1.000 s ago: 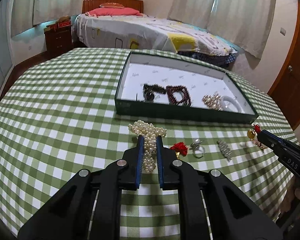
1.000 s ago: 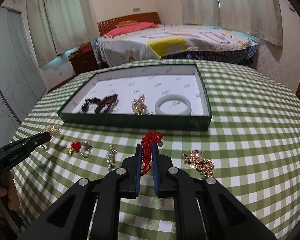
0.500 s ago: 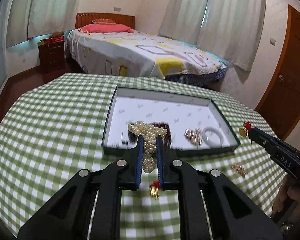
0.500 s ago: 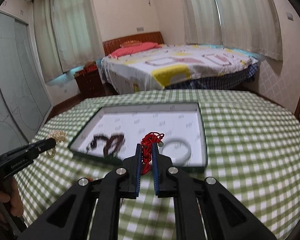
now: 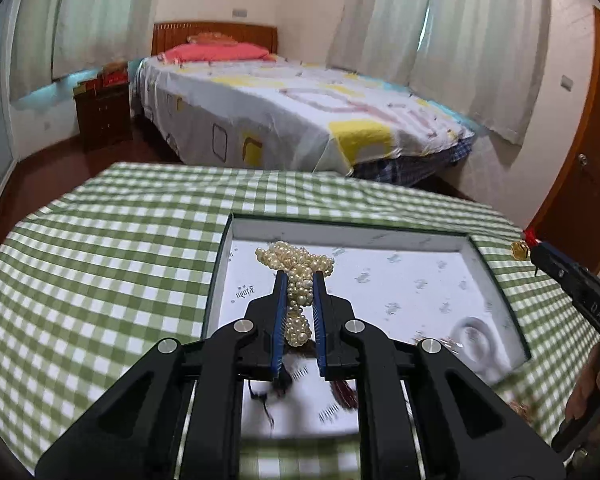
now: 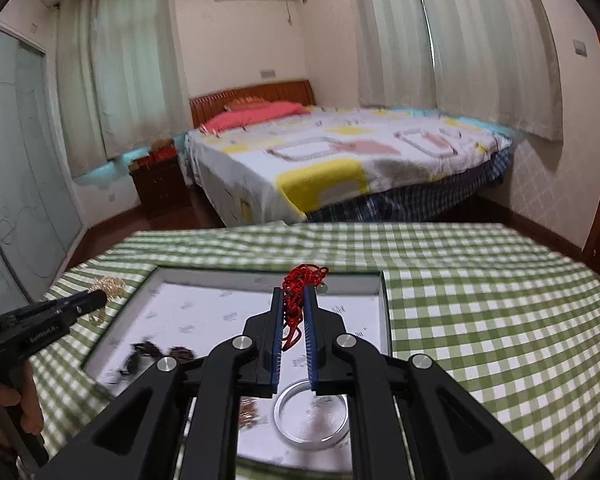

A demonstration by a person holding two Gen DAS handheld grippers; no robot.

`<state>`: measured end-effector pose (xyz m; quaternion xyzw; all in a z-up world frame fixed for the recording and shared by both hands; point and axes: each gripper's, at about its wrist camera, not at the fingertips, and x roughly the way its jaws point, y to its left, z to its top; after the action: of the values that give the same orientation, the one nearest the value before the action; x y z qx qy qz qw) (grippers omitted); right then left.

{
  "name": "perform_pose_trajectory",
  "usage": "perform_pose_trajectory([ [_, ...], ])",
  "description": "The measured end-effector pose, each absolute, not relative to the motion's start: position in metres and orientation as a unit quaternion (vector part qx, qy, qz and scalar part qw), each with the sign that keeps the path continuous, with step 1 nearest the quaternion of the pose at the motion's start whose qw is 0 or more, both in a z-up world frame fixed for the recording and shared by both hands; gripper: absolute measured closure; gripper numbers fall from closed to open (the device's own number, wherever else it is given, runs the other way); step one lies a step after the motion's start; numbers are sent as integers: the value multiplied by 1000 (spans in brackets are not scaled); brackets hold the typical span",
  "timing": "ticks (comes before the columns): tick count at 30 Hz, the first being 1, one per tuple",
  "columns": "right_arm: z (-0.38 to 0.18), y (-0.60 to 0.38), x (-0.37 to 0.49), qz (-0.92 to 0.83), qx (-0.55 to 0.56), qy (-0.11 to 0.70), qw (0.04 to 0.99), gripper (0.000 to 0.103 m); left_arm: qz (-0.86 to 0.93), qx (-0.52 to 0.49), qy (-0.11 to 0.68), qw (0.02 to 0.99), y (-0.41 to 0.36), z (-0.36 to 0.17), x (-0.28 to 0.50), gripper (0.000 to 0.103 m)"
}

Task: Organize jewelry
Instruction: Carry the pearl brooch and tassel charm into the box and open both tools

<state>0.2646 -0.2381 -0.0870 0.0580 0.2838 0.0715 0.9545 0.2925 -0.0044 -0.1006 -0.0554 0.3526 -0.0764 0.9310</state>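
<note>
My left gripper (image 5: 297, 276) is shut on a pearl necklace (image 5: 296, 276) and holds it in the air over the left half of the green jewelry box (image 5: 216, 276) with a white lining. My right gripper (image 6: 294, 292) is shut on a red cord necklace (image 6: 296, 300) with a small bead, held over the box (image 6: 384, 320). A pale bangle (image 6: 312, 420) lies in the box below the right gripper; it also shows in the left wrist view (image 5: 472, 340). Dark bead bracelets (image 6: 156, 354) lie in the box's left part.
The box sits on a round table with a green checked cloth (image 5: 100, 264). A gold piece (image 6: 250, 412) lies beside the bangle. The other gripper shows at each view's edge (image 5: 572, 280) (image 6: 48, 316). A bed (image 6: 340, 160) stands behind the table.
Both grippers have risen from the cloth with their necklaces and moved forward over the box. The loose pieces on the cloth in front of the box have dropped out of view.
</note>
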Motion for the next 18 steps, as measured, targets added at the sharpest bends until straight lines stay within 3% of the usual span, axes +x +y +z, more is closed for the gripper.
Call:
perform_pose_trajectory([
  [9,-140,-244,307,69,76,379,920,93,-70,-62,426,900,-3,-145,344,91],
  [18,-155,-246,313,59,69,416,905,92,-65,-56,461,883,-7,-160,358,90],
])
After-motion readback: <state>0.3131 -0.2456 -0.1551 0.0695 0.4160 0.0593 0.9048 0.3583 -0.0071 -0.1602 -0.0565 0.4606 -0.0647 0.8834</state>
